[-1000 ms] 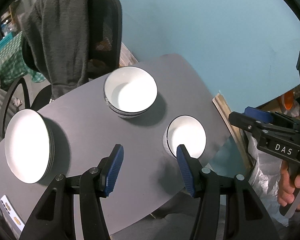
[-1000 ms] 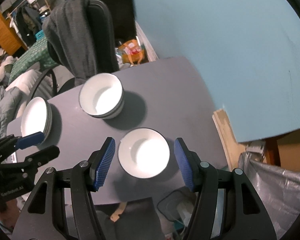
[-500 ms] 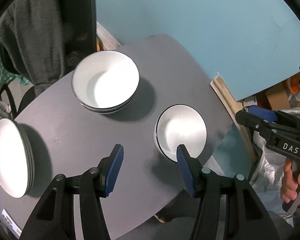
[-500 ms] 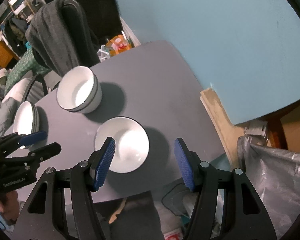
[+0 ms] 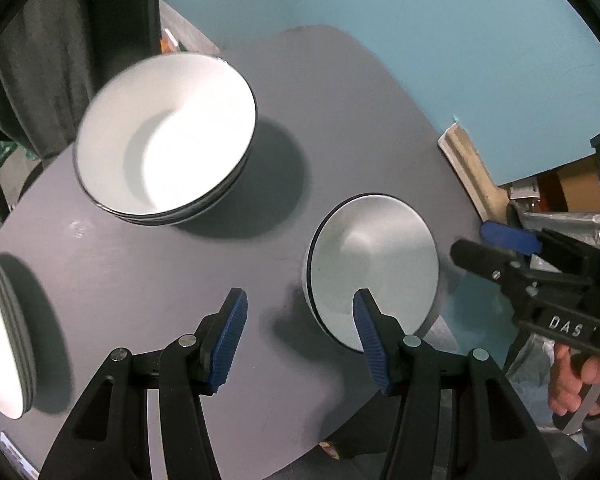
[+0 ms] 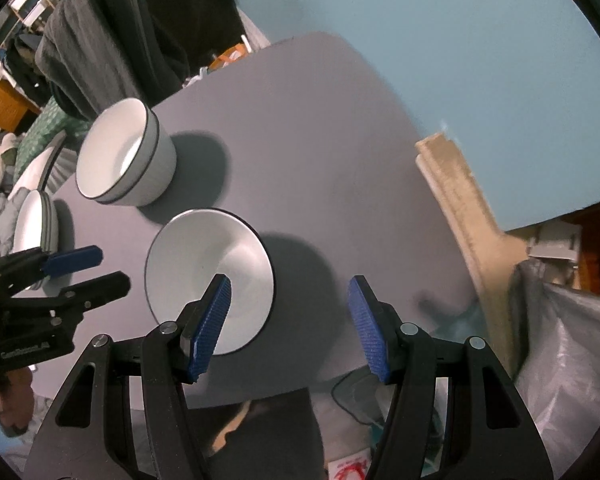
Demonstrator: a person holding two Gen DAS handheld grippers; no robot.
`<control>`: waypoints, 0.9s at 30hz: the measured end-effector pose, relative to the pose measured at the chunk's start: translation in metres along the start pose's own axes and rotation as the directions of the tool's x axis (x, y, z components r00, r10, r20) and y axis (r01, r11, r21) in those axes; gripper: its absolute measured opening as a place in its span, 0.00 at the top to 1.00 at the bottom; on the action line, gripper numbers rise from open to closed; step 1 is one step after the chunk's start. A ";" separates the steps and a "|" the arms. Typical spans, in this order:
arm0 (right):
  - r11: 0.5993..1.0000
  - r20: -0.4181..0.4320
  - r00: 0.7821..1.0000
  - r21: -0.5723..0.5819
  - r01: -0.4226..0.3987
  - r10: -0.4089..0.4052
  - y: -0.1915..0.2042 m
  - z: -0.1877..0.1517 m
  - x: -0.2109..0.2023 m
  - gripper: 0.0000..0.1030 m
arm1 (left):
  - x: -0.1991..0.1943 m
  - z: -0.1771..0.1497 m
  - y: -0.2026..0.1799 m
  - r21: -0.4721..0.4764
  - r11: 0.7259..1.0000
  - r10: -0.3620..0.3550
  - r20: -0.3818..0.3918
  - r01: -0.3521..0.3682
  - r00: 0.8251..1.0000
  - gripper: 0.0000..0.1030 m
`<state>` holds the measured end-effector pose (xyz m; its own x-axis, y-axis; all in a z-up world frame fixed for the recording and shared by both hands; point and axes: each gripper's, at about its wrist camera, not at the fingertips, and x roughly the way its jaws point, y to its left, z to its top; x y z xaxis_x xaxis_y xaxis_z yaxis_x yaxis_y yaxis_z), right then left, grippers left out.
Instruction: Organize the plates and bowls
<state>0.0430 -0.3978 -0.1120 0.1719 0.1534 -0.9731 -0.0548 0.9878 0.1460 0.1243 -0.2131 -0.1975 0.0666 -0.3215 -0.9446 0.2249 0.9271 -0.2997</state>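
Note:
A single white bowl (image 5: 374,256) with a dark rim stands near the right front corner of the grey table (image 5: 140,280). Behind it to the left is a stack of larger bowls (image 5: 164,136), and a stack of plates (image 5: 0,340) sits at the left edge. My left gripper (image 5: 298,340) is open above the single bowl's left rim, with its right finger (image 5: 370,340) in front of the bowl. My right gripper (image 6: 290,328) is open over the same bowl's (image 6: 208,276) right rim. Neither holds anything. Each gripper shows in the other's view: the right gripper (image 5: 500,252), the left gripper (image 6: 72,276).
A chair draped with a dark garment (image 6: 88,52) stands behind the table. A wooden plank (image 6: 460,208) leans on the teal surface to the right. A grey plastic bag (image 6: 560,360) lies at the right front. The table's front edge is close under both grippers.
Both grippers have come down and closer to the table, so the bowls look larger. The single bowl now sits at each gripper's inner finger. The jaws have kept their width.

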 end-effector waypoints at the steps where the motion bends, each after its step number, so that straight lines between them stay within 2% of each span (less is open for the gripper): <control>1: 1.000 -0.009 1.000 0.000 -0.006 0.006 0.000 0.000 0.005 0.42 | 0.004 0.001 0.001 -0.005 1.000 -0.002 -0.007 0.001 1.000 0.45; 9: 0.999 -0.075 0.997 0.002 -0.033 0.033 -0.002 0.002 0.043 0.42 | 0.031 0.004 -0.002 -0.030 0.999 0.010 -0.044 -0.012 0.999 0.45; 18: 0.998 -0.110 0.992 0.007 -0.058 0.058 -0.001 0.005 0.063 0.42 | 0.051 0.006 -0.009 -0.046 0.998 0.034 -0.053 -0.037 0.998 0.45; 23: 0.999 -0.132 0.990 -0.015 -0.052 0.049 0.005 0.006 0.069 0.52 | 0.057 0.008 -0.009 -0.073 0.997 0.018 -0.065 -0.023 0.998 0.46; 27: 0.998 -0.138 0.989 -0.020 -0.063 0.059 0.007 0.009 0.070 0.55 | 0.061 0.010 -0.013 -0.067 0.998 0.015 -0.064 -0.020 0.998 0.49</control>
<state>0.0631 -0.3796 -0.1777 0.0310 0.2064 -0.9780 -0.0848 0.9755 0.2032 0.1349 -0.2462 -0.2500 0.0073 -0.2941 -0.9557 0.1582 0.9441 -0.2893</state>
